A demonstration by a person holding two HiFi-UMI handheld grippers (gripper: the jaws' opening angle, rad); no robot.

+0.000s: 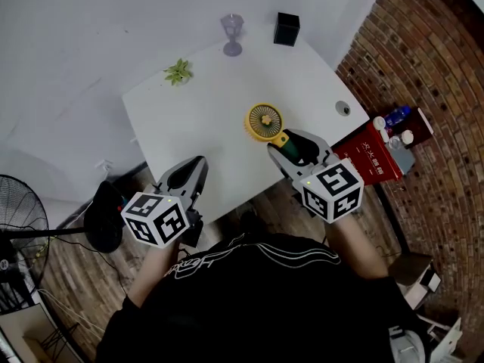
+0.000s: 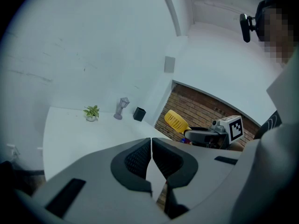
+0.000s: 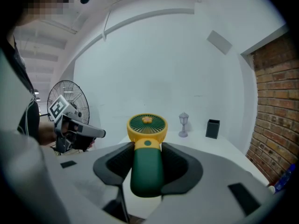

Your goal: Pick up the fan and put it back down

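The left tool [image 1: 198, 162] [image 2: 152, 142] hangs at seven o'clock off the white bench [image 1: 204, 104], its jaws drawn together with nothing between them. A small potted plant [image 1: 178, 72] sits at the bench's eleven o'clock and a grey lantern ornament [image 1: 232, 35] at twelve. The fan [image 1: 264, 121] [image 3: 147, 125] is near the bench's five o'clock edge. Its green handle is clamped between the pads of the right tool [image 1: 291, 144] [image 3: 147, 149], and its yellow head points toward eleven o'clock, apparently clear of the surface. A black box [image 1: 286, 29] stands at one o'clock. A red box [image 1: 370, 156] lies off the bench at four.
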